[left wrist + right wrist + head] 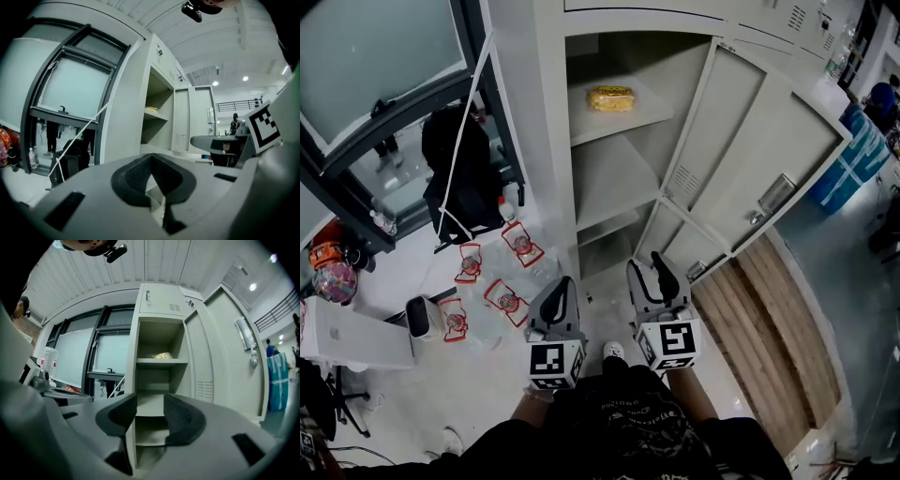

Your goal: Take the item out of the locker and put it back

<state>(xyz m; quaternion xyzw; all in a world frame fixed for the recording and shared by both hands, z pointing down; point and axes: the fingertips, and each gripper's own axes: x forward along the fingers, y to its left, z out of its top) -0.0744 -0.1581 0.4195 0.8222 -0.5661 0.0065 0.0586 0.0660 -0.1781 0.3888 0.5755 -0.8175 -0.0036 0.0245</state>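
A yellow packaged item [610,97] lies on the top shelf of the open grey locker [551,141]; it also shows small in the left gripper view [151,109] and the right gripper view [162,355]. The locker door [759,159] is swung out to the right. Both grippers are held low in front of the person, well short of the locker. My left gripper [559,298] [149,161] has its dark pads meeting at the tips, with nothing between them. My right gripper [652,277] [150,411] points at the locker shelves, its pads apart and empty.
A black backpack [459,178] leans by the window left of the locker. Several red-edged packets [502,300] lie on the floor, beside a white box [352,337]. A strip of wooden flooring [769,319] runs under the door. A person [234,123] stands far off.
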